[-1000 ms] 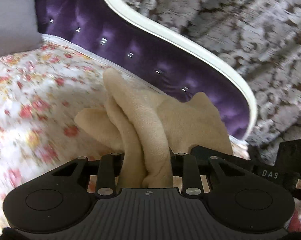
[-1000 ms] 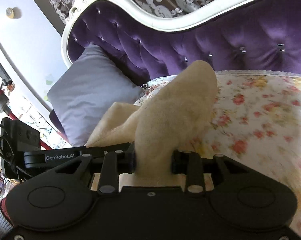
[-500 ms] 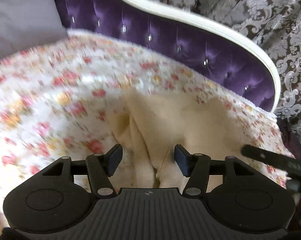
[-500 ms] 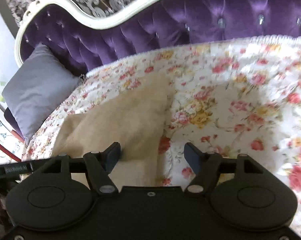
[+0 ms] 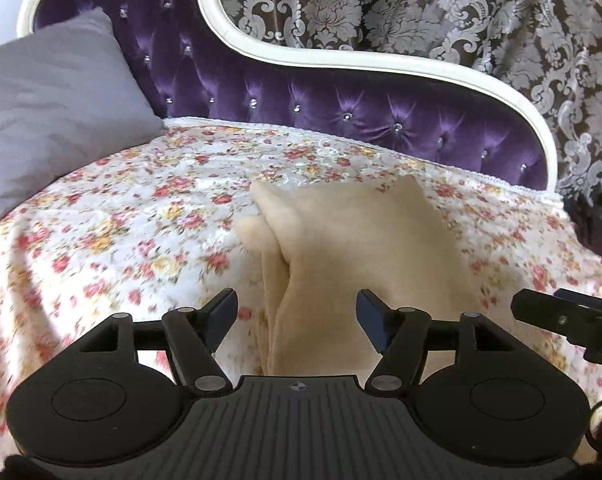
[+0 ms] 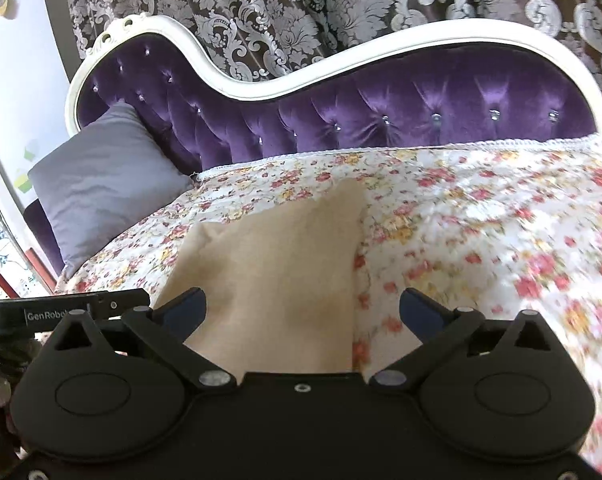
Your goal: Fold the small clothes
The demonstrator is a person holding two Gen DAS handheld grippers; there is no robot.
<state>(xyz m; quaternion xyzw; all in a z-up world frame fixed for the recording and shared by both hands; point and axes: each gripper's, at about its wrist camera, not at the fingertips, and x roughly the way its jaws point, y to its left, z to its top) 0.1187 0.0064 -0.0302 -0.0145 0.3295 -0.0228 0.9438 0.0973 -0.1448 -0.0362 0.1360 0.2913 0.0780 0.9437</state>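
Note:
A cream fleece garment [image 5: 353, 248] lies folded flat on the floral bedspread [image 5: 121, 240], with layered edges along its left side. My left gripper [image 5: 297, 312] is open and empty, raised just above the garment's near left edge. In the right wrist view the same garment [image 6: 277, 272] lies below my right gripper [image 6: 303, 308], which is open and empty over the garment's near right part. The right gripper's body shows at the right edge of the left wrist view [image 5: 573, 320].
A grey pillow [image 5: 49, 108] leans at the left against the purple tufted backrest with a white frame [image 5: 341, 108]. Patterned curtains [image 5: 461, 12] hang behind. The bedspread's trimmed edge runs along the backrest.
Both grippers held the garment up a second ago, then laid it on the bedspread and opened. Since then both have pulled back and up, jaws wider.

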